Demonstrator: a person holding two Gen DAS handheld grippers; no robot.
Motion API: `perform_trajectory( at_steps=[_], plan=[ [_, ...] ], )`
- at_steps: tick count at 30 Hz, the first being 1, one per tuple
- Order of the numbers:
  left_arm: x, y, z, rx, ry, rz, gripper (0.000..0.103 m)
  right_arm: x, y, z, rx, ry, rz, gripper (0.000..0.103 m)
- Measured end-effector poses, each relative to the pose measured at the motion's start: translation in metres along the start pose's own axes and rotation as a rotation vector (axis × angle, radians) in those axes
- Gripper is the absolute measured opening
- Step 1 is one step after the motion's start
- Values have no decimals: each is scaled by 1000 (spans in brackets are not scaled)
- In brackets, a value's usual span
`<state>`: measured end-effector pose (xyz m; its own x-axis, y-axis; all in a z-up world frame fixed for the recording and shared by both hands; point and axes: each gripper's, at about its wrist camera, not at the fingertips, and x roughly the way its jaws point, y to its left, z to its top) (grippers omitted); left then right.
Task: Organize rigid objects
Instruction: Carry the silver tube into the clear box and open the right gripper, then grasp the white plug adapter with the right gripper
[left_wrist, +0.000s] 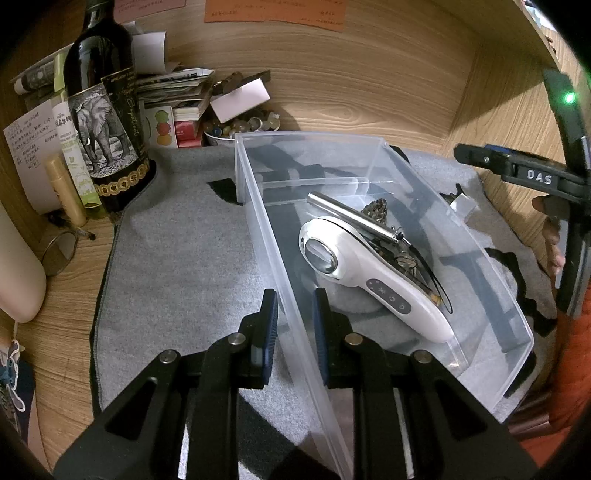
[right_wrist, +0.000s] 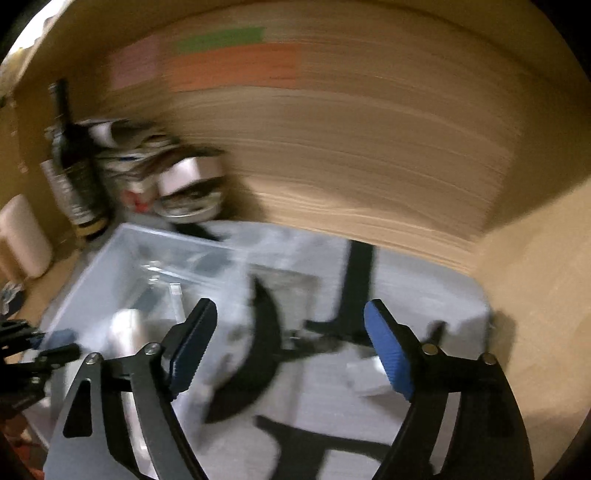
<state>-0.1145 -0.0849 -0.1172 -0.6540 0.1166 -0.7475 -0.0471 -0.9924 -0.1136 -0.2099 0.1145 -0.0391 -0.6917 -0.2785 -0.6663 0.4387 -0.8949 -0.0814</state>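
Note:
A clear plastic box (left_wrist: 369, 147) lies on a grey cloth (left_wrist: 177, 258). In it are a white handheld device (left_wrist: 373, 280), a silver metal tube (left_wrist: 354, 218) and a bunch of keys (left_wrist: 376, 210). My left gripper (left_wrist: 294, 332) straddles the box's near left wall, one finger outside and one inside, pads close to the wall. My right gripper (right_wrist: 291, 347) is open and empty above the cloth right of the box (right_wrist: 122, 258); its view is blurred by motion. It also shows in the left wrist view (left_wrist: 517, 170) at the far right.
A dark wine bottle (left_wrist: 107, 110), small tubes, papers and a bowl of beads (left_wrist: 240, 123) crowd the back left corner. Wooden walls close in the back and right. A small white thing (left_wrist: 461, 205) lies on the cloth beyond the box's right wall.

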Motion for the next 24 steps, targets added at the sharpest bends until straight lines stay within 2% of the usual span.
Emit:
perform_trajectory(
  at_steps=[3,8,15,22,24],
  plan=[
    [0,0,0,-1,0,0,19,9,-23,-6,43,34,-56,82],
    [0,0,0,-2,0,0,19,28,-46,-22,98,113,-78,82],
    [0,0,0,-2,2,-1,19,56,-60,-51,111,223,-102,82],
    [1,0,0,-3,5,-1,19,64,-65,-60,137,229,-80,79],
    [1,0,0,-21,2,15,19,64,-63,-60,131,216,-80,70]
  ],
)
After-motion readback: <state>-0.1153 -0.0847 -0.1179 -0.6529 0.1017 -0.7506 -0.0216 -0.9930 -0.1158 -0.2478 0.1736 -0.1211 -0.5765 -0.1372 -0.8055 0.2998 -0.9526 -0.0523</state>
